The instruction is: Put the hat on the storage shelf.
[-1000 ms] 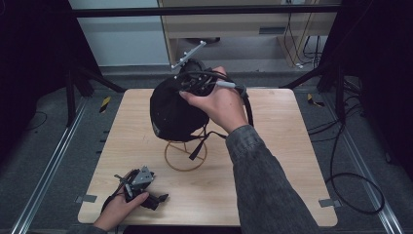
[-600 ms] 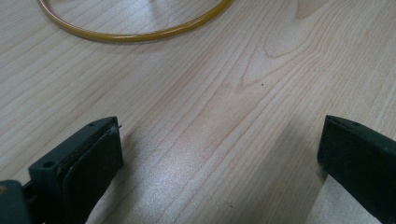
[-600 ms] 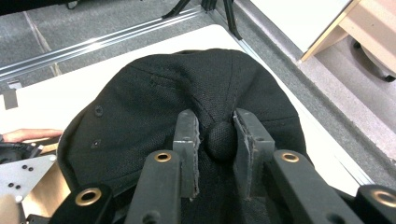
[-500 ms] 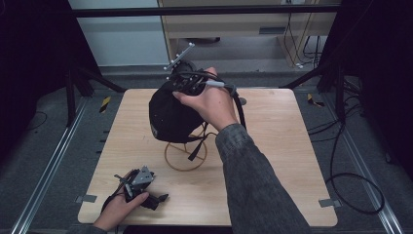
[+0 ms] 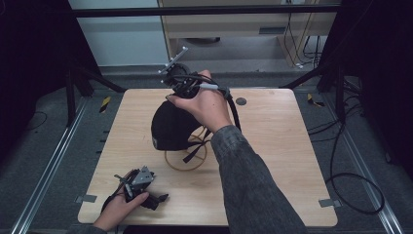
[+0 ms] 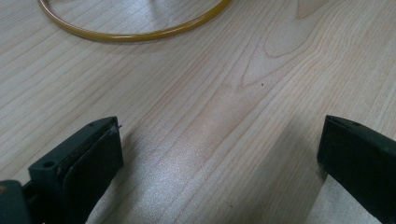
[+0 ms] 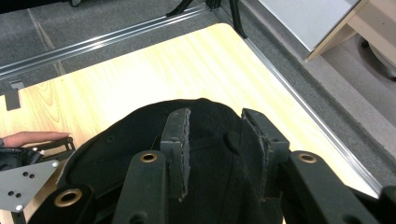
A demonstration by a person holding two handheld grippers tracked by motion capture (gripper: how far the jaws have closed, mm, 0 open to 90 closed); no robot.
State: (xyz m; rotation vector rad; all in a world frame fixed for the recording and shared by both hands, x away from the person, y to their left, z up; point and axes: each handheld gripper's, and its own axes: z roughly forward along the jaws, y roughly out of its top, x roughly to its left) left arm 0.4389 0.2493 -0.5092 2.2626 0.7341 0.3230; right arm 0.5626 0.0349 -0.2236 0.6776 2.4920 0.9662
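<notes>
- Right tongs [image 7: 215, 154] sit on top of the black cap [image 5: 173, 127]; in the right gripper view the crown button lies in the gap between the two pads.
- Jaws narrow, a small gap, having just been opening; pads are off the fabric on both sides, so no grip on the cap.
- In the high view the right tongs [image 5: 181, 82] are at the cap's far edge, the right hand [image 5: 204, 105] draped over the crown.
- Cap sits on a thin yellow wire stand [image 5: 187, 158] directly beneath the right tongs; the black strap hangs down on the stand's near side.
- Stand's ring base [image 6: 135, 32] lies flat on the desk [image 5: 287, 146], ahead of the left tongs and well clear of both jaws.
- Left tongs [image 6: 219, 154] wide apart, nothing between them, bare desk wood in the gap.
- In the high view the left tongs [image 5: 139, 183] rest on the desk's near left corner, held by the left hand [image 5: 122, 207]; the cap is up and beyond them, well apart.
- Right gripper view also catches the left tongs' grey plate [image 7: 23, 184] past the cap's left edge.
</notes>
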